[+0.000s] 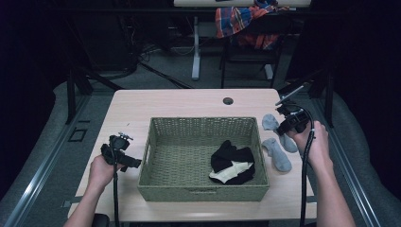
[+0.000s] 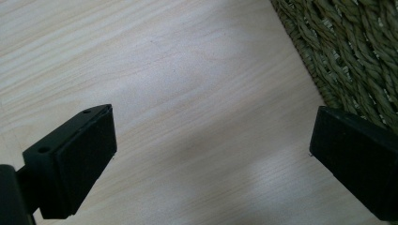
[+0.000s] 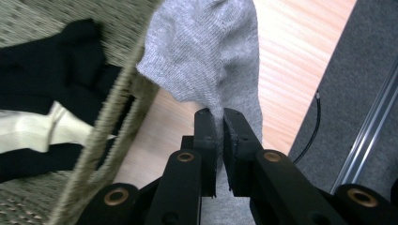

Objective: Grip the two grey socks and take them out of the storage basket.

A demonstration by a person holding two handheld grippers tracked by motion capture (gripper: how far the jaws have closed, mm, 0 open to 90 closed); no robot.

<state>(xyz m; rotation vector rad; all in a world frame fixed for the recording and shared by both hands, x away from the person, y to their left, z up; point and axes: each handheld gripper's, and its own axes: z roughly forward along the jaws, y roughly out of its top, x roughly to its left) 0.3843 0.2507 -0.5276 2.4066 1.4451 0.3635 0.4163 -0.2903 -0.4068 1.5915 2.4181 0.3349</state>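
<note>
— What are your right tongs [image 3: 219, 123] doing?

— They are pinching a grey sock [image 3: 211, 51], with the jaws nearly together and the knit caught between them. In the right gripper view the sock is hanging just beside the wicker basket's rim [image 3: 112, 122], partly over it, above the bench [image 3: 300, 51].

— And from above?

— My right tongs [image 1: 283, 124] are sitting at the right end of the basket [image 1: 156, 156], over the grey socks. The gripped sock [image 1: 270, 122] is lying near the far right corner of the basket. A second grey sock [image 1: 278, 153] is lying on the bench [image 1: 189, 101] just beside the basket's right wall, nearer to me.

— What is lying in the basket?

— A black garment [image 1: 231, 158] with a cream piece [image 1: 232, 171] on top, in the right half.

— And your left tongs?

— My left tongs [image 2: 211, 154] are standing wide open, holding nothing, over bare wood, with the basket's wall [image 2: 347, 51] just beside one jaw. From above, the left tongs [image 1: 135, 163] are hovering at the basket's left side.

— Anything farther off?

— A plaid cloth [image 1: 239, 21] is draping over a chair beyond the bench.
</note>
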